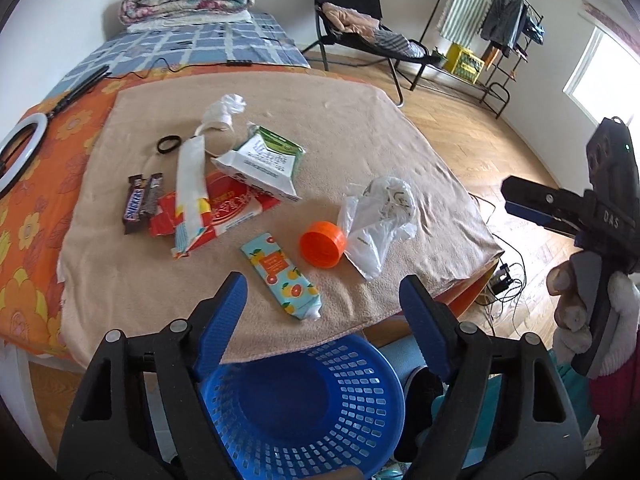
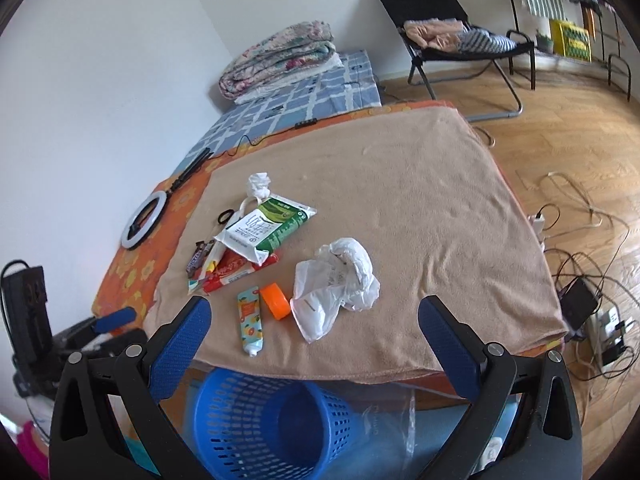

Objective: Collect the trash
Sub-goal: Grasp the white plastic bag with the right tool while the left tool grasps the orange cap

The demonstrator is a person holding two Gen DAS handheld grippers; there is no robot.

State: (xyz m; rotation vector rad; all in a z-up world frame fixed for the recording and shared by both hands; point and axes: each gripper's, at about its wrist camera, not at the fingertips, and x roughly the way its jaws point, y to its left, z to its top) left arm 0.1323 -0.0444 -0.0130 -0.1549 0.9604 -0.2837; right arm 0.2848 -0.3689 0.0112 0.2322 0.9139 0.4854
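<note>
Left wrist view shows the left gripper (image 1: 320, 312), jaws apart and empty like the right gripper (image 2: 316, 336), nearest the tube (image 1: 280, 276) lying lengthwise ahead on the towel (image 1: 360, 128), above the basket (image 1: 296, 408).

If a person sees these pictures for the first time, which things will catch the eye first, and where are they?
First the litter on the beige towel: a bright orange cap beside a crumpled plastic bag, and behind them a wet-wipes pack lying on red wrappers. Next the blue basket, below the table's near edge. The open left gripper and open right gripper frame it all, holding nothing.
</note>
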